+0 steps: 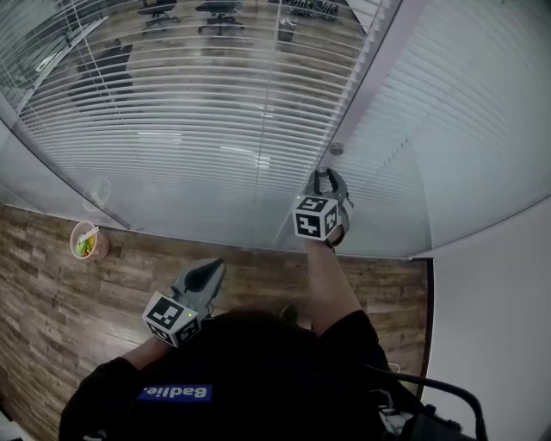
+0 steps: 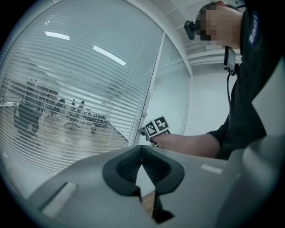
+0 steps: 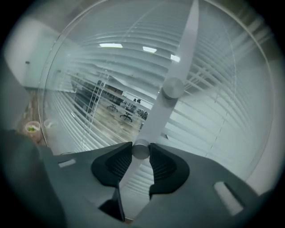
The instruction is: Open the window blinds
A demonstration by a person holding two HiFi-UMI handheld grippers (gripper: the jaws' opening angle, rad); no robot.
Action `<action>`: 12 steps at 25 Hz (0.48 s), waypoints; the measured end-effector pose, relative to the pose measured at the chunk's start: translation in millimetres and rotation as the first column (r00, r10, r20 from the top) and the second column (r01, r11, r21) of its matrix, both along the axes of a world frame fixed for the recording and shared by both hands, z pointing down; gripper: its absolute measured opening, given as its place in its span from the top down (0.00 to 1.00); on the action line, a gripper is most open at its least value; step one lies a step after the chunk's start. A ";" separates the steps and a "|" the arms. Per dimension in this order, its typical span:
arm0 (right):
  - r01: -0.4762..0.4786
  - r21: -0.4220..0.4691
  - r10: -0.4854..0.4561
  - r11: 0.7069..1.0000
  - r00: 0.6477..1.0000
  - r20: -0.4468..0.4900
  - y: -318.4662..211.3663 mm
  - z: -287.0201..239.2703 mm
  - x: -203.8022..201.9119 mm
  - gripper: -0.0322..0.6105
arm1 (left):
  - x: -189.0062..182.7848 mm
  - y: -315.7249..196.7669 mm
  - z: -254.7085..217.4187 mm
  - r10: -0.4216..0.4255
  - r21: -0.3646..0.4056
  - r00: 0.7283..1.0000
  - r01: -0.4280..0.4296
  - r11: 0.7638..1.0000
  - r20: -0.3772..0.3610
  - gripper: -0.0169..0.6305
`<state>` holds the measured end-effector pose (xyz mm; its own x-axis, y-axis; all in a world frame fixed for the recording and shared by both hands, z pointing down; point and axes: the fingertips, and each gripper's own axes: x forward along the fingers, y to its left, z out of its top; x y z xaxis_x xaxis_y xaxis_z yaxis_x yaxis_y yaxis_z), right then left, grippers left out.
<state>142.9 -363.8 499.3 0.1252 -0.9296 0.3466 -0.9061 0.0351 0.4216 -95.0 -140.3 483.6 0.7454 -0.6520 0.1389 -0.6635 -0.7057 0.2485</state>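
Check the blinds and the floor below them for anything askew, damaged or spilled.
Nothing stands out. The slats hang evenly spaced and unbroken, the small bin stands upright on the wooden floor, and the right gripper grips the lower knob squarely.

Wood-plank floor (image 1: 52, 293) runs across lower left of head view. Small pinkish bin (image 1: 89, 241) w/ green stuff inside sits at left edge, on the floor near the glass partition (image 1: 52, 185). Thru the glass at top of frame: black office chairs (image 1: 219, 15), one more upper left. Plain white wall (image 1: 495, 327) lower right. Black cable (image 1: 439, 386) in bottom right corner. Ceiling light strips (image 2: 109, 54) upper left in left gripper view.
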 end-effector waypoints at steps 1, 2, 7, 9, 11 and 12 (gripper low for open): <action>0.005 0.000 -0.005 1.000 0.999 -0.049 0.1 -1.6 -0.4 0.75 | 0.1 0.0 -2.1 0.001 0.000 1.000 -0.001 1.000 -0.002 0.97; 0.011 0.002 -0.011 1.000 0.997 -0.074 0.2 -3.0 -0.7 0.75 | 1.0 0.4 -4.3 0.006 0.002 1.000 -0.006 1.000 -0.003 0.97; 0.035 0.061 -0.055 0.998 0.931 0.361 -0.7 -2.4 3.9 0.63 | 6.5 2.3 -8.3 0.029 0.017 1.000 -0.029 0.999 -0.002 0.97; 0.014 0.062 -0.045 0.998 0.846 0.532 0.2 3.5 9.4 0.59 | 6.5 2.0 -8.4 0.028 0.016 1.000 -0.028 0.999 -0.006 0.97; -0.001 0.078 -0.048 0.997 0.781 0.623 1.6 5.4 11.4 0.60 | 5.8 1.8 -8.9 0.026 0.016 1.000 -0.026 1.000 -0.008 0.97; -0.010 0.088 -0.052 0.996 0.738 0.673 1.9 5.4 11.7 0.61 | 5.4 1.7 -9.0 0.025 0.015 1.000 -0.025 1.000 -0.008 0.97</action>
